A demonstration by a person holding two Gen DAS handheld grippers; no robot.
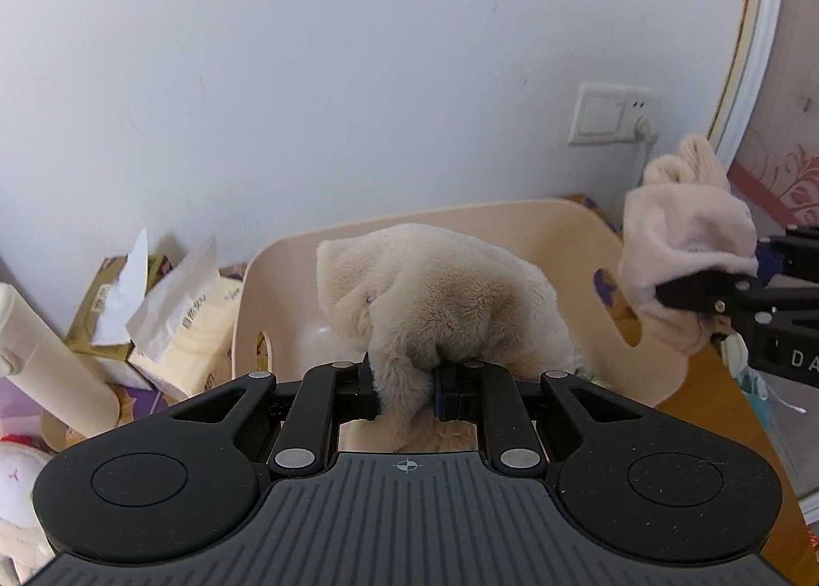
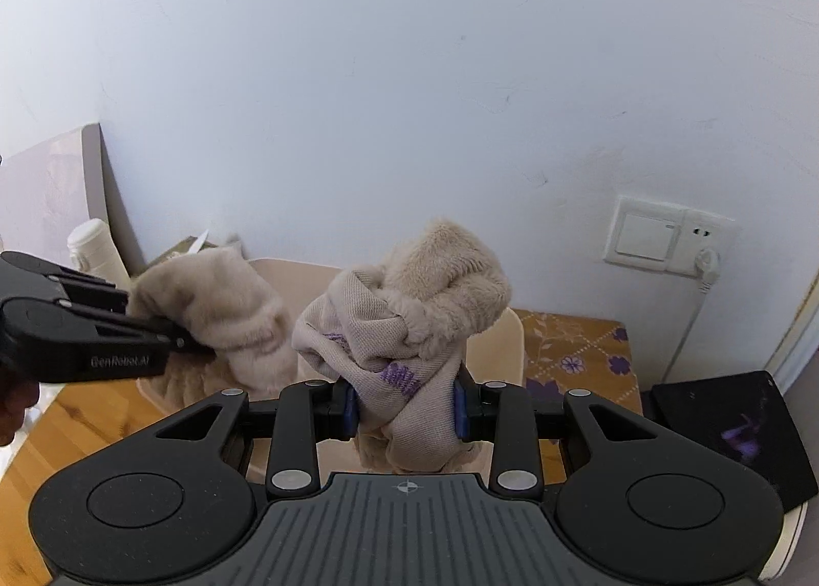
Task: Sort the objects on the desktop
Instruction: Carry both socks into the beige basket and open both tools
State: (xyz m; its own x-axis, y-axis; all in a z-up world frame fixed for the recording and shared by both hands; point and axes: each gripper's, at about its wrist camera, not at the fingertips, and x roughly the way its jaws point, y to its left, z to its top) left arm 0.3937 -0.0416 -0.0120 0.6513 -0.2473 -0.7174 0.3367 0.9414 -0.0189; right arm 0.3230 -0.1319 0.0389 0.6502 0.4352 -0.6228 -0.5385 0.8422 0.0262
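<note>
L gripper fingers pinch furry sock over bin at desk back edge; R gripper pinches 2nd sock, beside. Risk: thin pinch slips, sock drops outside bin or catches rim.

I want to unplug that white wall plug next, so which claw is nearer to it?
Right. The right claw, shut on a beige fleece sock, sits just left of and below the wall plug; the left claw, gripping another fuzzy sock over the bin, is farther left.
</note>
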